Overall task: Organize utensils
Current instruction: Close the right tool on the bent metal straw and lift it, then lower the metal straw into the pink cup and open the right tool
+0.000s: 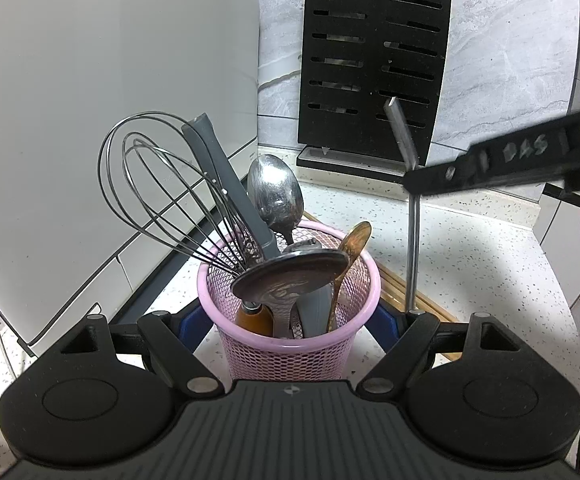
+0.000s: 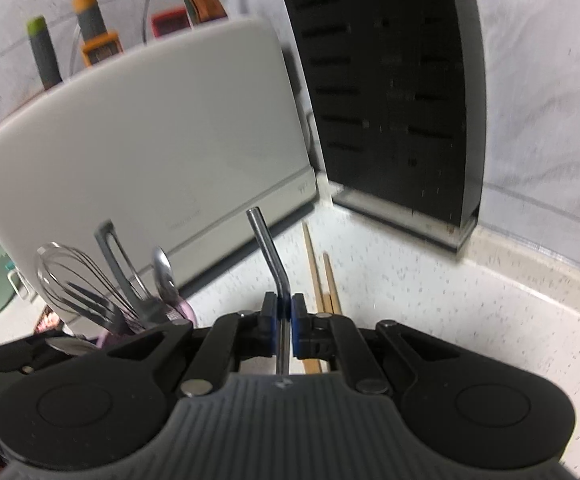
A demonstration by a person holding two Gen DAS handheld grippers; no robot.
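A pink mesh utensil holder [image 1: 290, 344] stands on the speckled counter. It holds a wire whisk [image 1: 162, 188], a grey-handled tool [image 1: 218, 172], a metal spoon [image 1: 276, 192], a dark ladle [image 1: 290, 276] and a wooden spoon [image 1: 353, 240]. My left gripper [image 1: 290, 320] is shut on the holder, with a blue pad pressed against each side. My right gripper [image 2: 284, 312] is shut on a bent metal straw [image 2: 268, 248] and holds it above the counter. From the left wrist, the straw [image 1: 411, 248] hangs upright just right of the holder, and the right gripper [image 1: 413, 184] comes in from the right.
A white appliance [image 1: 110, 100] stands close on the holder's left. A black slotted knife block [image 1: 373, 60] stands against the marble wall behind. Wooden chopsticks [image 2: 313, 264] lie on the counter under the straw. Peelers with coloured handles [image 2: 90, 20] hang behind the appliance.
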